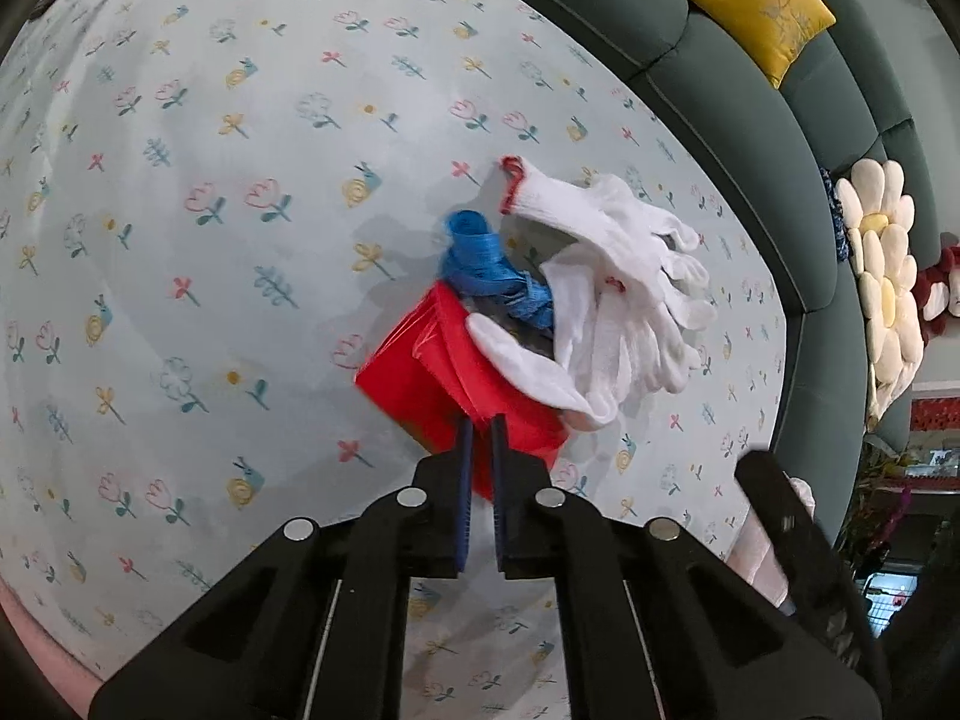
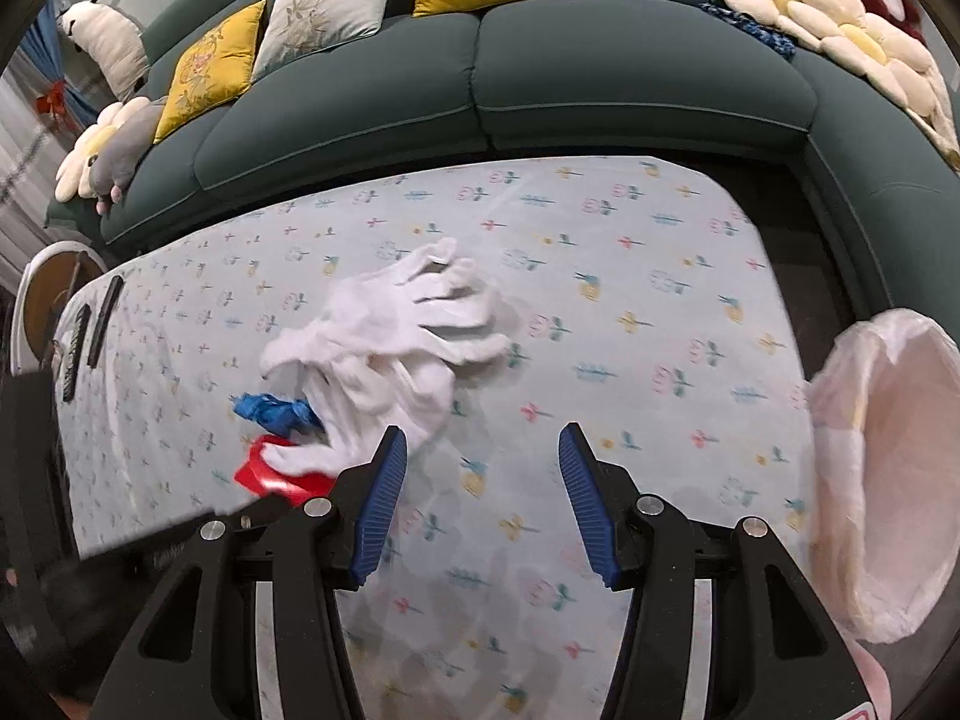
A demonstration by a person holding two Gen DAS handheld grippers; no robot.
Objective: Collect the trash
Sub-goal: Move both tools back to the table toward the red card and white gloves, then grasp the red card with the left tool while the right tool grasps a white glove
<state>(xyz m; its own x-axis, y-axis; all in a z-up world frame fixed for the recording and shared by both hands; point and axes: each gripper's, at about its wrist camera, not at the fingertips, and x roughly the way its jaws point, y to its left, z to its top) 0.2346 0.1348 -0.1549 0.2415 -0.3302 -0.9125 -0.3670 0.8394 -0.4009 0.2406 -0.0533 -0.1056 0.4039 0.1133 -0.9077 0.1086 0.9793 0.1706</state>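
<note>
Left gripper pinches the red wrapper in the trash pile

The trash lies in one heap on the flower-print tablecloth [image 1: 198, 312]; every place below is given from that heap. The left gripper [image 1: 480, 426] has its blue pads drawn together on the near edge of the red wrapper [image 1: 420, 378], which sits at the bottom of the heap. A crumpled blue strip [image 1: 480, 264] lies on the far side of the wrapper, touching it, and the white knit gloves [image 1: 618, 294] are draped over the wrapper's right part and spread away toward the green sofa [image 1: 720, 78].

The right gripper [image 2: 483, 456] hangs to the right of the heap with its jaws standing apart and nothing between them; its left pad is just beside the nearest glove cuff. Further right of the heap, past the table edge, a pale pink bag [image 2: 888, 480] gapes open. On the far left of the heap two dark remotes [image 2: 90, 330] lie near the cloth's edge
</note>
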